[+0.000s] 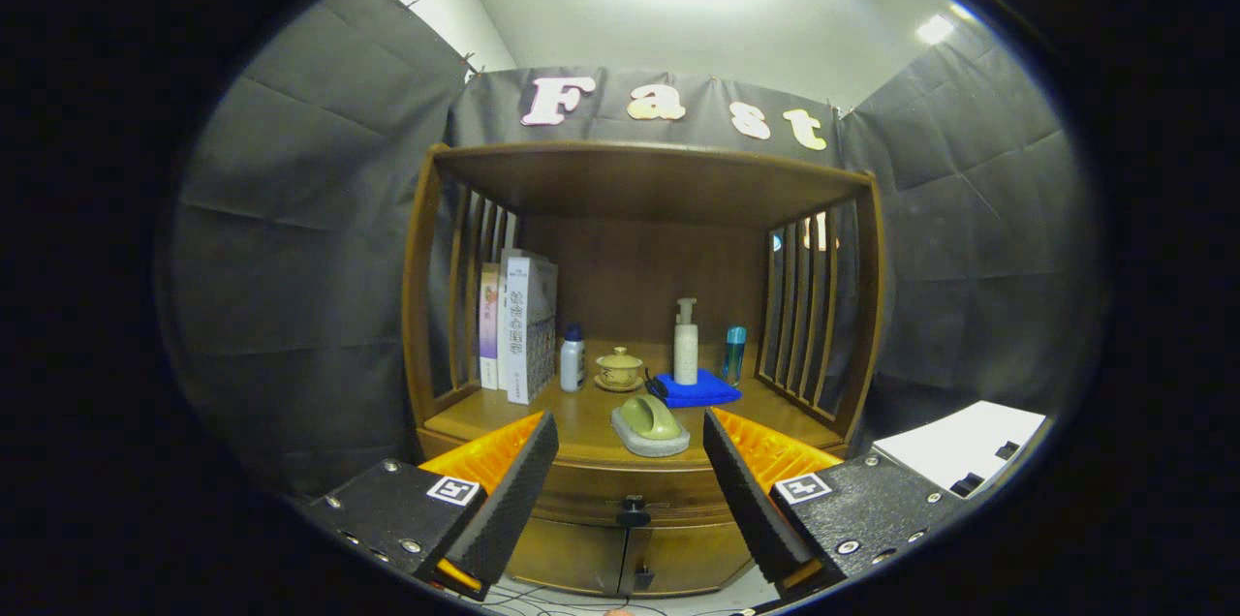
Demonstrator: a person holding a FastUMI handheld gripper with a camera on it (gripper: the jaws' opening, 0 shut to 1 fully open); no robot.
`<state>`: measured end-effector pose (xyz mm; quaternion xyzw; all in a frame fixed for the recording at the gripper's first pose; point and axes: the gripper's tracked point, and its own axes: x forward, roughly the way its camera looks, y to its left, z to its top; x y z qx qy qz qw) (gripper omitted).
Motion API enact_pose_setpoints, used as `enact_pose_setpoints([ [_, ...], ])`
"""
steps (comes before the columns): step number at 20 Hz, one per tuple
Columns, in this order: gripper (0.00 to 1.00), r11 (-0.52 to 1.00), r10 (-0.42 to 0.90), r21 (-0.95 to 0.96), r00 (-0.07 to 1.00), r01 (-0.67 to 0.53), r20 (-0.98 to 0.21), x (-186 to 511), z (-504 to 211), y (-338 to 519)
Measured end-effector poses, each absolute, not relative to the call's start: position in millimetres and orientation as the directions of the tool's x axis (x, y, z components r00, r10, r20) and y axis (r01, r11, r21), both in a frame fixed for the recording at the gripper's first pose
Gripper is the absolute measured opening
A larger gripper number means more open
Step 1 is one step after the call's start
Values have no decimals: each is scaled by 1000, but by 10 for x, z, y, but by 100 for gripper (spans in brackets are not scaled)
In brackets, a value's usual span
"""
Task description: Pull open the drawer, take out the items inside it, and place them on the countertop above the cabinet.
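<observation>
- Hovering in front of the wooden cabinet (639,325), the gripper (630,490) has its jaws spread wide and empty; they touch nothing, and the drawer front shows in the gap between them.
- Judging by this, the step in hand is the approach to the drawer (630,485), which sits shut just under the counter (484,417)'s front edge.
- Its small dark knob (633,506) lies between the fingertips and a little beyond them, near the middle of the drawer front.
- The next move, as I read it, calls for easing forward until the knob sits between the jaws, closing on it, then pulling straight back; the items inside are hidden while the drawer is closed.
- Below the drawer are two cabinet doors (620,558) with a latch where they meet.
- On the counter, near the front edge at the middle, rests a green-handled brush on a grey pad (649,427).
- Further back lie a folded blue cloth (696,390) and a lidded yellow cup on a saucer (619,369).
- A pump bottle (686,342) stands at the cloth's back edge, a blue bottle (735,353) to its right, and a small white bottle (573,359) left of the cup.
- Books (518,335) stand upright by the left rear slats.
</observation>
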<state>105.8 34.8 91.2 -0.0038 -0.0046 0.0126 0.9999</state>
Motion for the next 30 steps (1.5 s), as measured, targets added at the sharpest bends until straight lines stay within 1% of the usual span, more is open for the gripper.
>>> enact_pose_setpoints([
  [6,95,1000,13,-14,999,-13,44,831,1336,260],
  [10,95,1000,-5,13,1000,5,25,736,1451,118],
  [12,95,1000,-13,15,999,12,42,692,1540,78],
  [17,95,1000,-28,15,999,27,43,651,1550,11],
  [30,95,1000,-18,24,999,17,39,641,1545,35],
])
